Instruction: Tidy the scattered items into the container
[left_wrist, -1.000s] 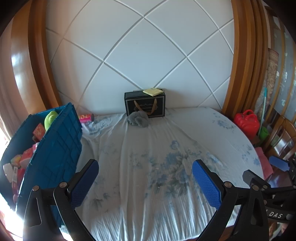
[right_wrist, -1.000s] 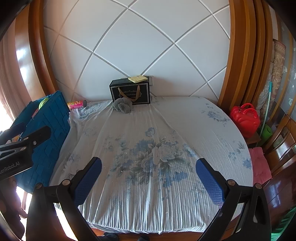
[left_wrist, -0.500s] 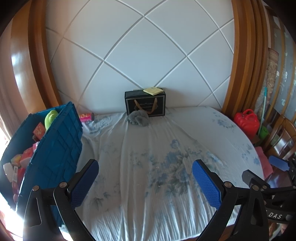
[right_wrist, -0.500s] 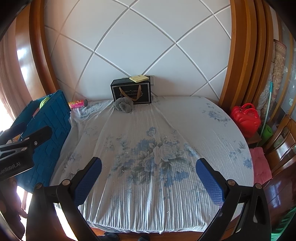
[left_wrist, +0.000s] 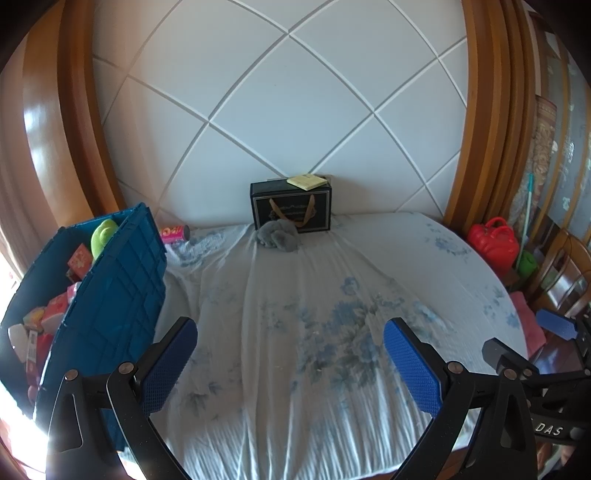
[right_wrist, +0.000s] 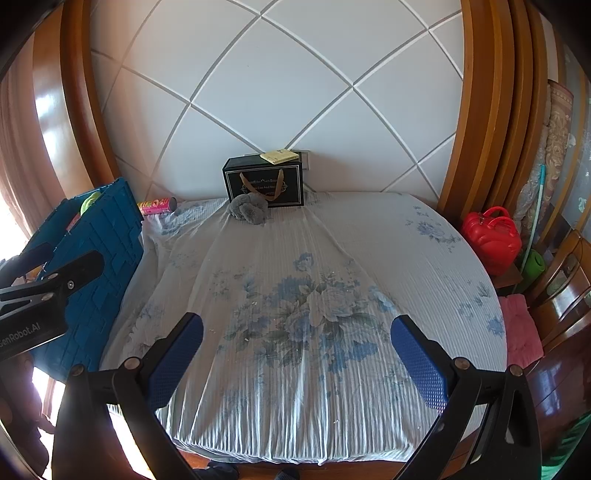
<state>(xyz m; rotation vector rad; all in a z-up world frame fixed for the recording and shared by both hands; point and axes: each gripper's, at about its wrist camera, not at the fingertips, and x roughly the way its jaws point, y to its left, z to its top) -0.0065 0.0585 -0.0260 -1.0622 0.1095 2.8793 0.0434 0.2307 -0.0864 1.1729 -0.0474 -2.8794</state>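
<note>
A blue crate (left_wrist: 110, 295) stands at the bed's left edge, holding several small boxes and a green toy (left_wrist: 103, 232); it also shows in the right wrist view (right_wrist: 99, 258). A pink can (left_wrist: 173, 233) (right_wrist: 157, 206) lies at the headboard beside the crate. A grey plush (left_wrist: 277, 236) (right_wrist: 247, 210) lies in front of a black gift bag (left_wrist: 291, 210) (right_wrist: 264, 182) with a yellow notepad (left_wrist: 307, 181) (right_wrist: 279, 156) on top. My left gripper (left_wrist: 290, 354) and right gripper (right_wrist: 295, 350) are open and empty above the bed's near part.
The bed has a floral sheet (right_wrist: 314, 295). A red bag (right_wrist: 491, 236), a green object (right_wrist: 533, 262) and a pink cushion (right_wrist: 521, 328) sit off the bed's right side, by wooden chairs. The padded headboard is behind.
Both views have shifted very slightly; the grippers stay open and nothing on the bed has moved.
</note>
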